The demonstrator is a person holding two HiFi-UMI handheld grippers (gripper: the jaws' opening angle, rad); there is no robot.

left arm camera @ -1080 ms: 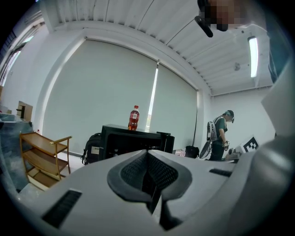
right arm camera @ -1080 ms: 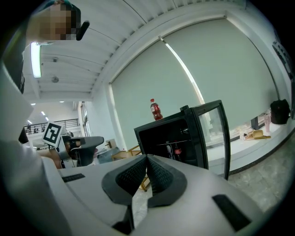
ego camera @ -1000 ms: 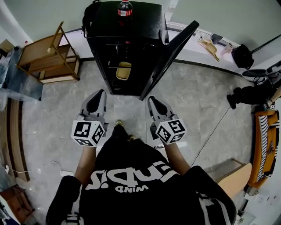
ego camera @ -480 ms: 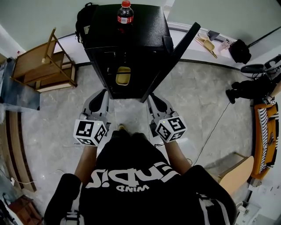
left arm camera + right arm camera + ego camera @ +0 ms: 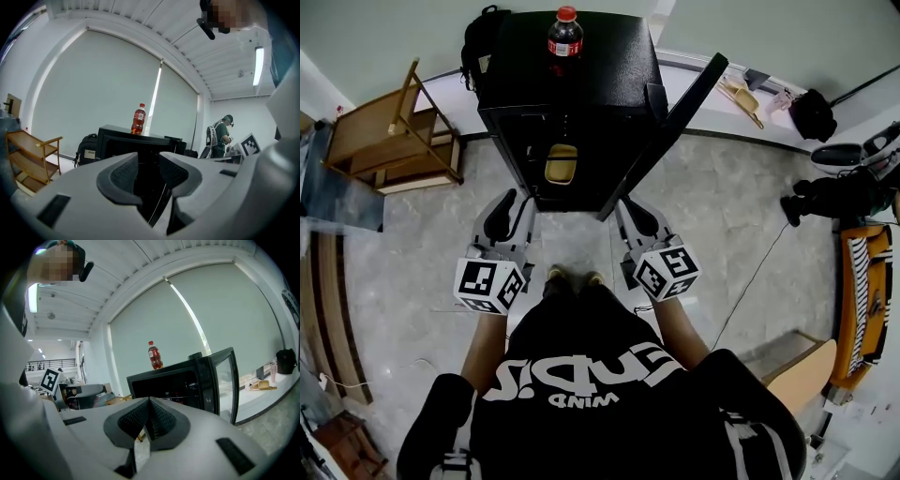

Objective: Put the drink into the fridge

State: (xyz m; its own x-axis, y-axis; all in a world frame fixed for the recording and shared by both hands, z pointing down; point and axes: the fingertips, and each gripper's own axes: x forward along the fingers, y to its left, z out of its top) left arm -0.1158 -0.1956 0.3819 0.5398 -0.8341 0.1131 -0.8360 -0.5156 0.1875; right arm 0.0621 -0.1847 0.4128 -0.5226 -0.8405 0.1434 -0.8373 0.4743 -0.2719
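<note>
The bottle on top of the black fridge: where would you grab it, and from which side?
Probably round the middle of the bottle, at the labelled body, jaws level, coming from the front. It stands upright and alone on top of the fridge, so its round sides are free; the narrow cap offers less to hold.

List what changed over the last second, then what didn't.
Both tongs moved forward toward the open fridge as the person stepped closer. The left tongs have just been opening, with nothing between the jaws; the right tongs stay shut and empty. The bottle still stands on the fridge top, door open.
</note>
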